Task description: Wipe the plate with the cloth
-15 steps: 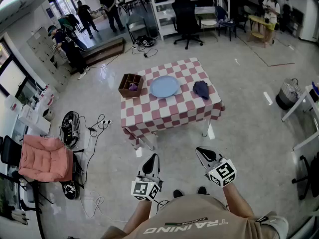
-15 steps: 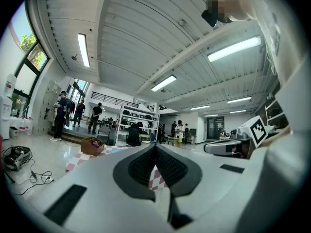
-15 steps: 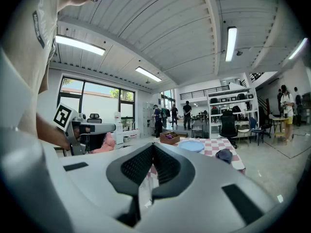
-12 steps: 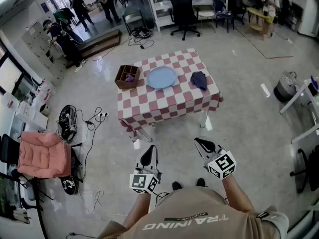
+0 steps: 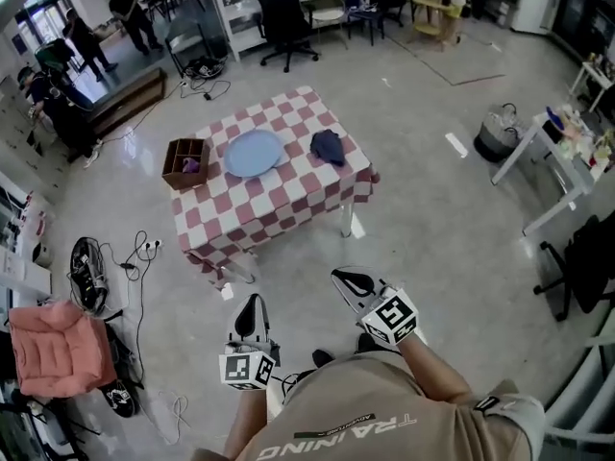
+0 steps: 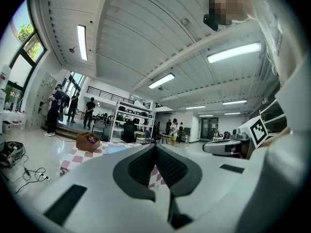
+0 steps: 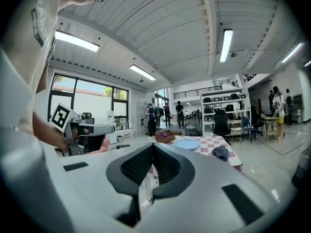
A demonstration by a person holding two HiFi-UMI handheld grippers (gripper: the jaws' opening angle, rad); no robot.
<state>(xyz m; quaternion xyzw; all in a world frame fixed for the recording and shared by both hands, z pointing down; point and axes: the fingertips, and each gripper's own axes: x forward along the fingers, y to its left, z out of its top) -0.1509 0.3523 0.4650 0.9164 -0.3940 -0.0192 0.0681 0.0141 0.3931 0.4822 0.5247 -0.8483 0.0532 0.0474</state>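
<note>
A light blue plate (image 5: 253,153) lies on a table with a red and white checked cloth (image 5: 250,209), well ahead of me. A dark blue cloth (image 5: 328,146) lies crumpled to the plate's right. Both grippers hang in front of my body over the floor, far short of the table. My left gripper (image 5: 252,304) is shut with nothing in it, and so is my right gripper (image 5: 338,278). In the right gripper view the plate (image 7: 187,143) and the cloth (image 7: 220,152) show beyond the closed jaws. In the left gripper view the plate (image 6: 118,148) is partly hidden by the jaws.
A brown wooden box (image 5: 184,162) with a purple thing inside stands left of the plate. Cables and a power strip (image 5: 135,253) lie on the floor to the left, beside a pink cushioned chair (image 5: 53,348). Office chairs, shelves and people stand at the far end.
The table has shifted left in the head view and stands a little nearer. Both grippers have kept their closed jaws and their place in front of my body.
</note>
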